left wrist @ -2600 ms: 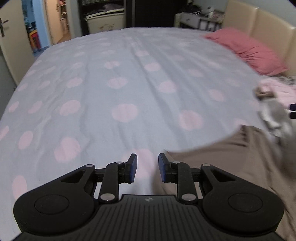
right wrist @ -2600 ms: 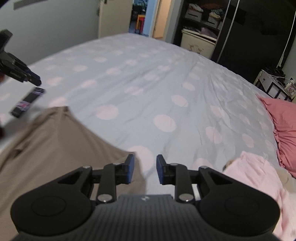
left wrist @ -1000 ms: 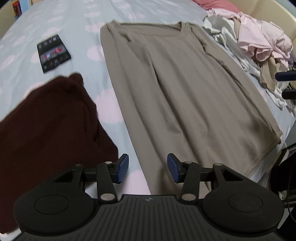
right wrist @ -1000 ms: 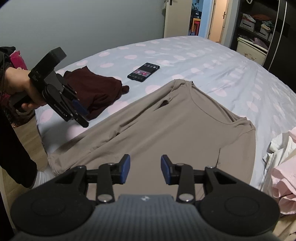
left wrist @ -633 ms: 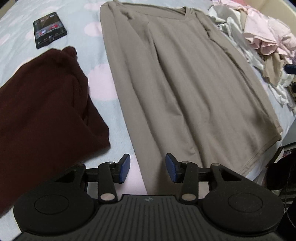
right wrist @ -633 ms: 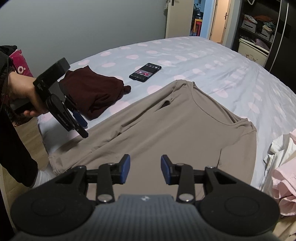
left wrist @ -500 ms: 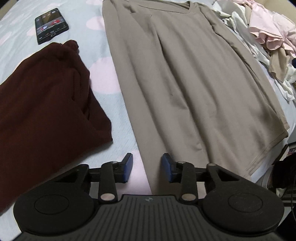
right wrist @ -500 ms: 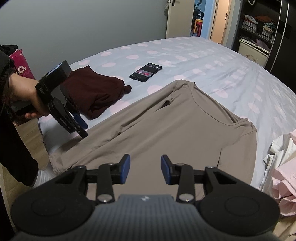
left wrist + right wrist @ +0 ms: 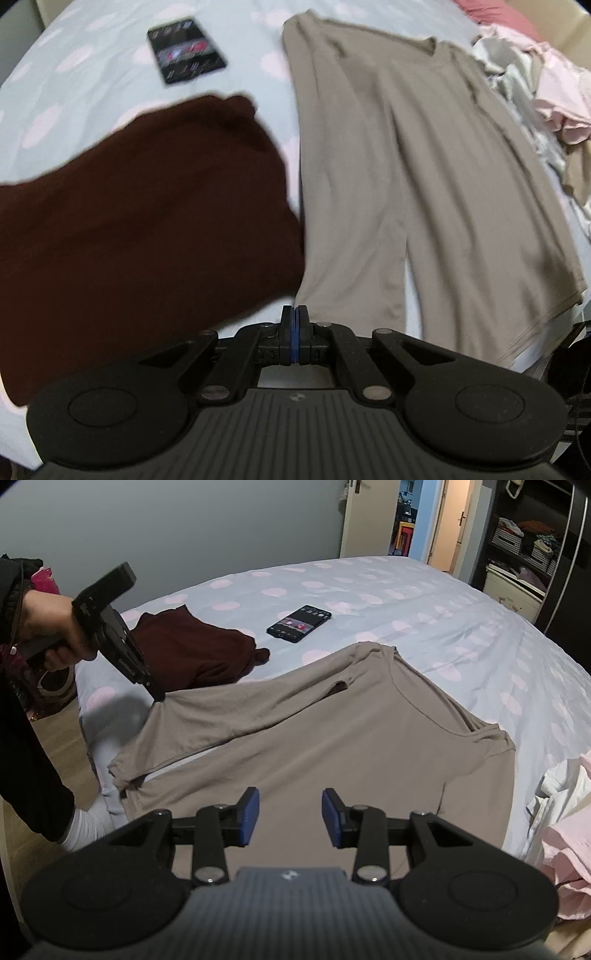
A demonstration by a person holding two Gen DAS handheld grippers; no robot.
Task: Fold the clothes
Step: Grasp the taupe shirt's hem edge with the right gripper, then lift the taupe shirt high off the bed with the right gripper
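Nearest to me, my right gripper (image 9: 290, 818) hangs with its blue pads wide apart and nothing between them, over the hem end of the taupe long-sleeved shirt (image 9: 332, 738). That shirt lies spread flat on the bed (image 9: 424, 602), hem at the near edge, neckline toward the far side.

Off to the left, my left gripper (image 9: 157, 696) is pressed fully together on the cuff end of the shirt's left sleeve, and the fabric rises to a small peak at the tips. From the left wrist camera the two blue pads of that gripper (image 9: 294, 334) meet with no gap, and the taupe cloth (image 9: 424, 166) runs right down to them.

Just beyond and left of the pinch sits a dark maroon garment (image 9: 192, 650), bunched on the bedsheet, touching or nearly touching the sleeve edge; I cannot tell which.

Further out, a black phone (image 9: 299, 623) lies screen-up on the spotted sheet, apart from both garments.

On the right edge, a heap of pink and white clothes (image 9: 561, 812) sits beside the shirt's right side.

At the far end, an open doorway (image 9: 424, 517) and dark shelving (image 9: 524, 535).
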